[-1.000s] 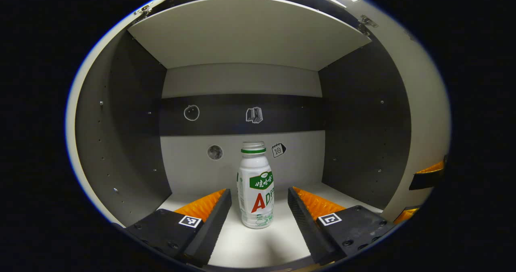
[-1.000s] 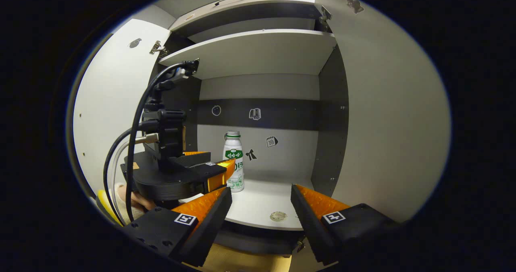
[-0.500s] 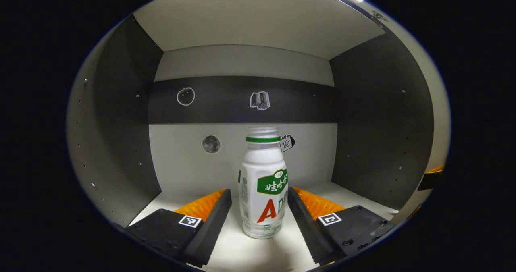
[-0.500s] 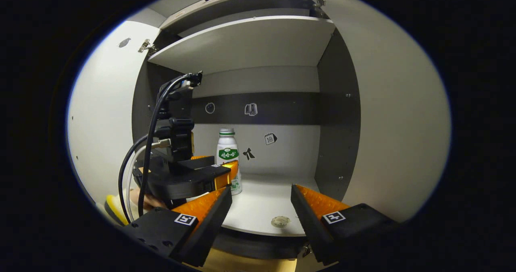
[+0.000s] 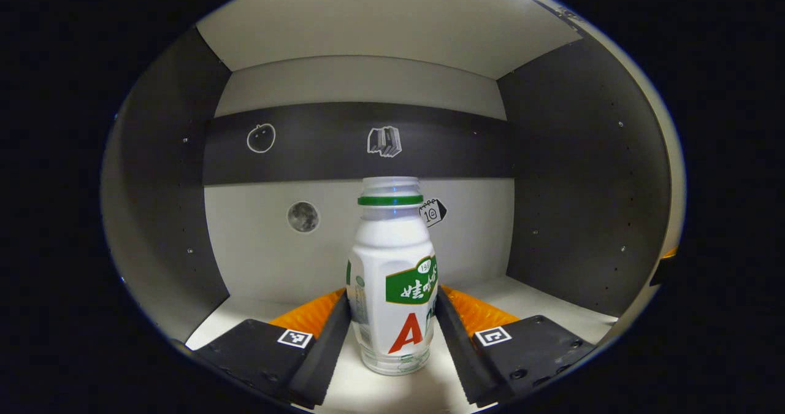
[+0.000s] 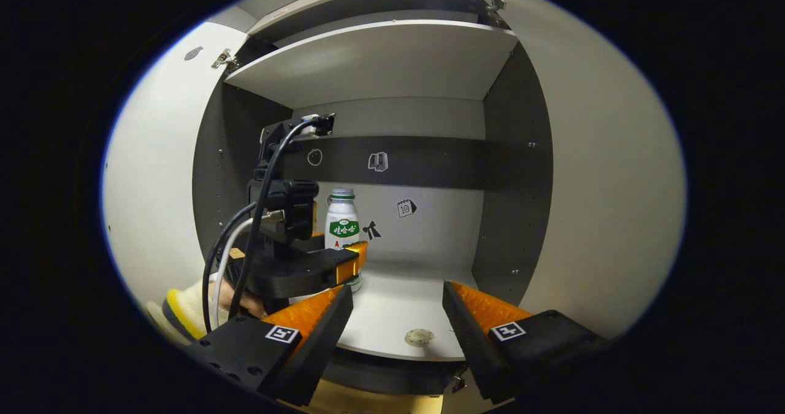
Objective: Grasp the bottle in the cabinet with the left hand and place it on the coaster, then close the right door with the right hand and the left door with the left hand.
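A white bottle [image 5: 392, 248] with a green band and a green and red label stands upright on the cabinet's lower shelf [image 5: 527, 297]. My left gripper [image 5: 392, 292] is open around it, with one finger close on each side of its lower body. In the right gripper view the bottle [image 6: 341, 218] stands deep in the cabinet, and the left gripper [image 6: 340, 249] reaches in around it. My right gripper [image 6: 397, 291] hangs open and empty in front of the shelf's edge. The left door [image 6: 153, 175] and right door [image 6: 613, 187] are swung wide open.
An upper shelf [image 6: 380, 58] roofs the compartment. Dark side walls [image 5: 576, 187] stand close on both sides. A small round disc [image 6: 419, 338] lies near the front edge of the lower shelf [image 6: 398, 303]. A hand [image 6: 236, 297] with a yellow-cuffed sleeve holds the left gripper, and cables trail from it.
My left gripper has pushed deeper into the cabinet. The bottle now sits between its fingers, where before it stood ahead of them. The right gripper has hardly moved.
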Demonstrator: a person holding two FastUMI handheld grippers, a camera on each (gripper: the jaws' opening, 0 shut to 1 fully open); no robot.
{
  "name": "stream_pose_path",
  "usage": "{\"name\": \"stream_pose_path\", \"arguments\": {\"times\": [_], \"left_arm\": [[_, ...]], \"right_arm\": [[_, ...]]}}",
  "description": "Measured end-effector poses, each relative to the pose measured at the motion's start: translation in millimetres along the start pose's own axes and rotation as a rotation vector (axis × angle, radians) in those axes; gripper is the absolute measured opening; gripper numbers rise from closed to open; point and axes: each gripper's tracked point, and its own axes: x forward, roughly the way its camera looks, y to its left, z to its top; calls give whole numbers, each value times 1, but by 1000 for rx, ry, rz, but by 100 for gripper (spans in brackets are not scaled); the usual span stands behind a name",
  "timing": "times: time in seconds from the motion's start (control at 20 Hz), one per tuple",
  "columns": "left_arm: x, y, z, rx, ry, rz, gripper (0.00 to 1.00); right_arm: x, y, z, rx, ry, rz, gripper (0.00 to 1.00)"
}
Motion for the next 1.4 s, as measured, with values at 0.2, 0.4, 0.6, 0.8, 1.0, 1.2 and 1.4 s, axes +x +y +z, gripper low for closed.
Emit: {"name": "stream_pose_path", "arguments": {"times": [0.2,0.4,0.6,0.8,1.0,1.2,1.4], "left_arm": [[-11,-2,8,-4,-3,-3,80],[-41,2,30,6,-34,16,81],[-83,7,53,33,-71,42,80],[-130,6,71,38,-102,49,80],[-179,2,82,55,-118,49,80],[-231,-4,84,63,-130,26,80],[-279,-14,76,55,-128,-17,80]], "right_arm": [[-7,0,4,14,-9,5,98],[-23,12,18,2,-40,30,97],[-48,26,29,4,-53,55,97],[-79,37,43,-23,-76,60,98],[-112,44,54,-30,-105,39,97],[-155,51,56,17,-97,-11,97],[-210,56,49,14,-80,-91,98]]}}
